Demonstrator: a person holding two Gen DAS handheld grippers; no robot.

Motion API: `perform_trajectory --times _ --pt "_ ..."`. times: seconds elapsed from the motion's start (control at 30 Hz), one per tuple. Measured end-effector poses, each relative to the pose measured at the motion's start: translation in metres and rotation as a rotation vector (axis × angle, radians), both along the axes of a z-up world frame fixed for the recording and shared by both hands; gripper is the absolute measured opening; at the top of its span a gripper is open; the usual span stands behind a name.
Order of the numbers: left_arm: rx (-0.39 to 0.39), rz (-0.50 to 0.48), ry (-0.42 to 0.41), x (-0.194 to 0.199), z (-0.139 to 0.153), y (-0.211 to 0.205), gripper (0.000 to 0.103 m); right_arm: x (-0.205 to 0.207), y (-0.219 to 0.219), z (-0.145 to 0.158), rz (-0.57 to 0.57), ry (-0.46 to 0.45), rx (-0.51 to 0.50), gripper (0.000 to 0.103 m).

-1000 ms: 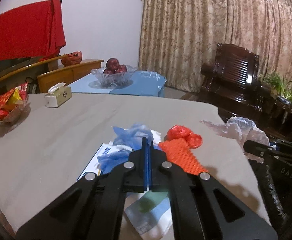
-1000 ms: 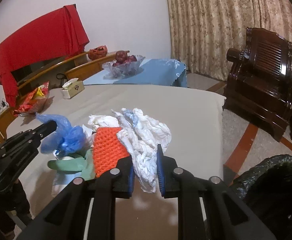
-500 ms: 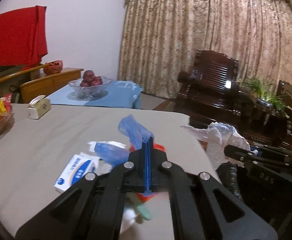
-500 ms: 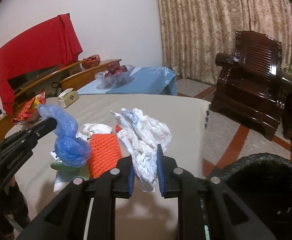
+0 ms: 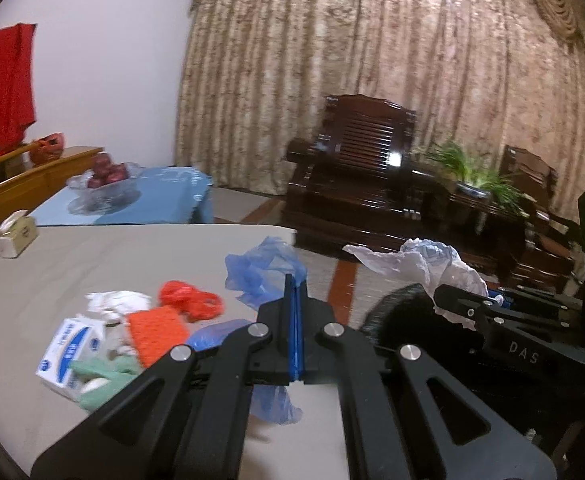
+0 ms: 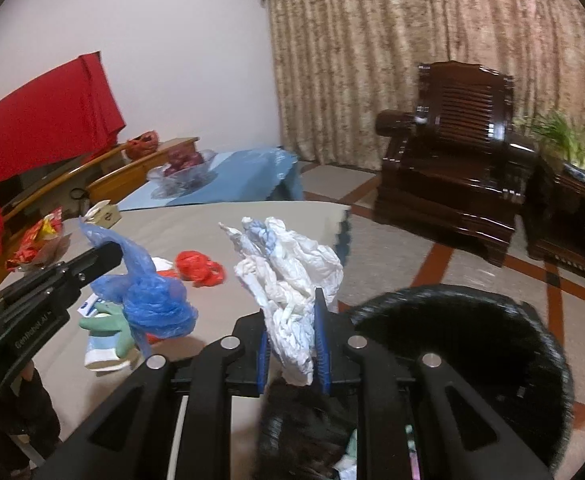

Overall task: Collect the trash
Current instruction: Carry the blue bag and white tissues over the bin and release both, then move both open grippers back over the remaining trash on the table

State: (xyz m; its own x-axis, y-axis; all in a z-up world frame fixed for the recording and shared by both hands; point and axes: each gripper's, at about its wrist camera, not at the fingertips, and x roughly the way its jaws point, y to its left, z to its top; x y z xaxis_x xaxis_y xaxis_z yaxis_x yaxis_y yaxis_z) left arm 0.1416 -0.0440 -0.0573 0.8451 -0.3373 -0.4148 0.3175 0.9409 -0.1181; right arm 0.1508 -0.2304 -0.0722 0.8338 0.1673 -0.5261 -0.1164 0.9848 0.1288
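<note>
My left gripper (image 5: pixel 294 280) is shut on a crumpled blue plastic bag (image 5: pixel 264 270), which hangs above the table's right part; the right wrist view shows the same blue bag (image 6: pixel 148 300) dangling from it. My right gripper (image 6: pixel 292 300) is shut on a crumpled white plastic bag (image 6: pixel 292 276), held over the rim of a black trash bag (image 6: pixel 472 344) beside the table. In the left wrist view the white bag (image 5: pixel 420 266) and the black trash bag (image 5: pixel 396 312) lie to the right. On the table stay a red plastic bag (image 5: pixel 190 304), an orange net sleeve (image 5: pixel 156 334), white tissue (image 5: pixel 118 304), a green scrap (image 5: pixel 104 380) and a white-blue box (image 5: pixel 68 354).
A beige-covered table (image 5: pixel 92 256) carries a tissue box (image 5: pixel 16 236) and a snack basket (image 6: pixel 38 242) at the far left. Behind stand a blue-covered table with a fruit bowl (image 5: pixel 106 184), a dark wooden armchair (image 6: pixel 452 152) and a plant (image 5: pixel 476 176).
Both grippers swung right and rose a little, carrying the blue bag and the white bag from over the trash pile toward the black trash bag, which now fills more of the right wrist view.
</note>
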Motion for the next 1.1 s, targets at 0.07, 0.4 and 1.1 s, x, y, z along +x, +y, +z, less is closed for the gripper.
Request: perform_trajectory --times 0.07,0.4,1.1 --pt "-0.003 -0.032 0.003 -0.002 -0.001 -0.012 0.0 -0.008 -0.013 0.001 -0.03 0.0 -0.003 0.019" --pt "-0.006 -0.208 0.023 -0.012 -0.01 -0.088 0.0 -0.049 -0.069 -0.006 -0.166 0.025 -0.016 0.019" --pt "0.029 -0.345 0.175 -0.008 -0.061 -0.14 0.043 -0.078 -0.122 -0.037 -0.314 0.095 -0.03 0.08"
